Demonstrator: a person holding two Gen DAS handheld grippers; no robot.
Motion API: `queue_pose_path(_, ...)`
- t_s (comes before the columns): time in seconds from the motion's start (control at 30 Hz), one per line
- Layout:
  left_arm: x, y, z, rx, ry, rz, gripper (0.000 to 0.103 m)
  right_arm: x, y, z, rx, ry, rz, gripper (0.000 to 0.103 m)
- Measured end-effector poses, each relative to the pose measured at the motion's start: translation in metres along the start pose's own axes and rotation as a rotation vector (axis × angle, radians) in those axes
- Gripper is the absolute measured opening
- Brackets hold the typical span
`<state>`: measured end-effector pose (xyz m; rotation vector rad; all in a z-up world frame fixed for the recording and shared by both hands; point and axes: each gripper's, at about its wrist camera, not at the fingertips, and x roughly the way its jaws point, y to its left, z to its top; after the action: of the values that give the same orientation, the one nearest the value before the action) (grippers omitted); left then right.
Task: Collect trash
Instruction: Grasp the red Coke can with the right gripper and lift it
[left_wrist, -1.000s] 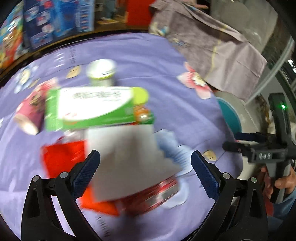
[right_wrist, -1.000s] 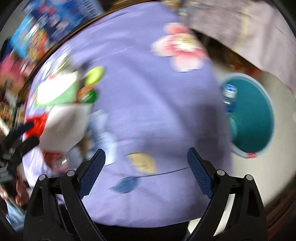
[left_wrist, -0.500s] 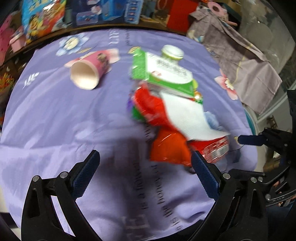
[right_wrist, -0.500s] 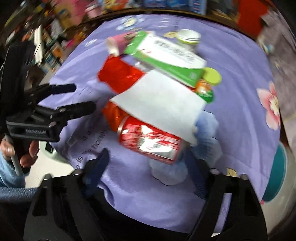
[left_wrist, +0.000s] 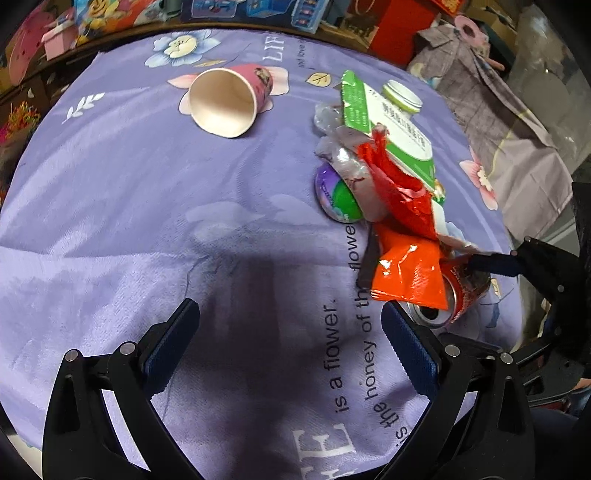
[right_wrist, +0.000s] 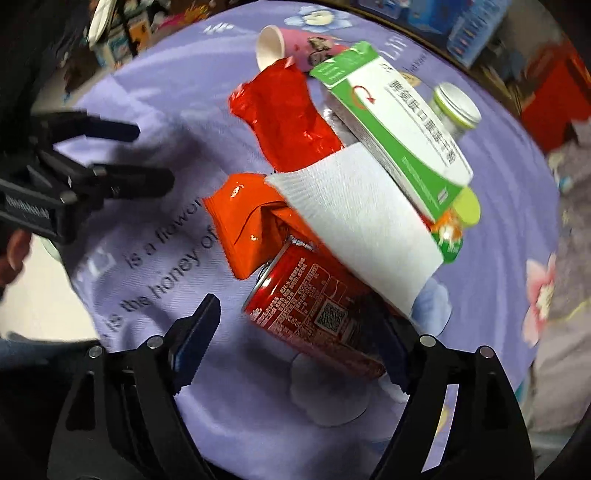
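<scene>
Left wrist view: left gripper (left_wrist: 288, 343) hangs over bare purple cloth (left_wrist: 147, 221) on the bench, fingers apart, nothing between them. Trash pile sits right of centre. Red soda can (left_wrist: 452, 299) lies on its side at the near right end of the pile, open top facing the camera, half under an orange wrapper (left_wrist: 410, 273). A red wrapper (left_wrist: 399, 184) and a green-white carton (left_wrist: 391, 125) are stacked farther back. Pink paper cup (left_wrist: 229, 101) lies tipped over, far left, well apart from the pile. The right gripper's finger (left_wrist: 491, 263) comes in from the right edge at the can.

Right wrist view: right gripper (right_wrist: 299, 339) straddles the soda can (right_wrist: 314, 306); its fingers have just been opening, apart now, the can between them, pads not clearly pressing. The right pad is blurred, so contact there is uncertain. A white tissue (right_wrist: 354, 218) is draped over the can's far end, with the orange wrapper (right_wrist: 240, 218) touching its top rim.

Handling, as a judgement: the can looks empty, so light, thin-walled, dents easily, smooth and round, and it may roll. Best hold is across the mid-body, where the fingers sit now. Wrappers and tissue are limp and may drag along or slide off when the can is lifted.
</scene>
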<state>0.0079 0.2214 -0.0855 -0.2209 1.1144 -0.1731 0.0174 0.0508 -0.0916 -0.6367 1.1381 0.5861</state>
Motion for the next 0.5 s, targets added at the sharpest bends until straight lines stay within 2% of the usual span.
queue_pose_path(0.17,0.006,-0.002,0.001,-0.003,0.017,-0.009,0.099,0.016,-0.007,-0.006,-0.001,0.038,-0.019,0.077)
queue_pose_path(0.3,0.008,-0.006,0.004,0.01,0.021,-0.009,0.099,0.026,-0.015,-0.017,0.033,0.094,0.015,0.077)
queue_pose_path(0.5,0.01,-0.009,0.006,0.008,0.018,-0.015,0.099,0.003,-0.027,-0.025,0.063,0.048,0.051,0.077)
